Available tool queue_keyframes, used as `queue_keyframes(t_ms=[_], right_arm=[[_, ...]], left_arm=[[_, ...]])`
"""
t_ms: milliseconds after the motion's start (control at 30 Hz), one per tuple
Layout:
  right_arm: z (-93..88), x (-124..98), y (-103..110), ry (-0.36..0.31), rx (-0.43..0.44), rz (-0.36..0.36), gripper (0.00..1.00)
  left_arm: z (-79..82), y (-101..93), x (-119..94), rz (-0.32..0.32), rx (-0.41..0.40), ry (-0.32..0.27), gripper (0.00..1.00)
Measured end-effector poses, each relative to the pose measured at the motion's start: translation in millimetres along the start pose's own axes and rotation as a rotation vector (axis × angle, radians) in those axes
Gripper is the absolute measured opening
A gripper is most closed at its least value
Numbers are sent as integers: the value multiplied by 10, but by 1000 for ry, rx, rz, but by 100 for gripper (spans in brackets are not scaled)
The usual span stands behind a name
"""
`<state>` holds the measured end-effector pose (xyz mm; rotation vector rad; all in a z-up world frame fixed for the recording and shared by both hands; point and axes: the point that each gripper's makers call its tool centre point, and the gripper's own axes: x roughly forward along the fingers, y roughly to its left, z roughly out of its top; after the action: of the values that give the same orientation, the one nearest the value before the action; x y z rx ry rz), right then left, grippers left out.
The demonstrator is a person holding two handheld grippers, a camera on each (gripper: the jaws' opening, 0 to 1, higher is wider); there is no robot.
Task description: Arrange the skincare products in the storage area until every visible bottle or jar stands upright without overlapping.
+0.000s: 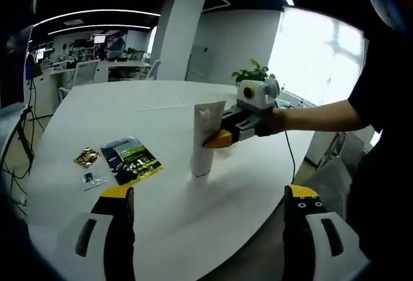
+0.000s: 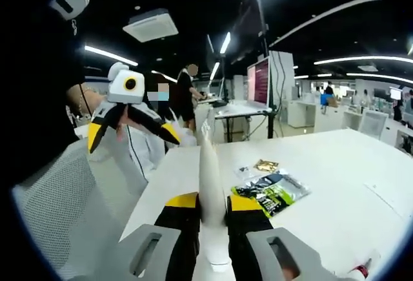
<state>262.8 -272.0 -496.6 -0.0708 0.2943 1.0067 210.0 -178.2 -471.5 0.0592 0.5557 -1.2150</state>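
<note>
White tube (image 1: 205, 140) upright in R gripper (image 2: 211, 205); label unreadable.

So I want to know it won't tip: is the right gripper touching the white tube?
Touching. In the right gripper view, the right gripper has both jaws pressed against the white tube, with no gap on either side.

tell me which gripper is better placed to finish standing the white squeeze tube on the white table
Right. The right gripper is already shut on the white squeeze tube, which stands upright on the white table. The left gripper is open and held back from it, jaws wide apart.
</note>
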Motion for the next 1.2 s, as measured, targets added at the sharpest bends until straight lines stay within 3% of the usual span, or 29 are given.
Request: queue_keyframes(t_ms=[800,1033,1200], right_arm=[[-70,-79,-12,65,33,-14,9],[-72,-87,9,76,69,-27,16],[-112,-154,-67,104,92,-81,25]], left_arm=[[-46,-98,52,-47,6,27,86],[-36,-107,30,-51,9,32,86],[-38,-84,17,-51,8,39,85]])
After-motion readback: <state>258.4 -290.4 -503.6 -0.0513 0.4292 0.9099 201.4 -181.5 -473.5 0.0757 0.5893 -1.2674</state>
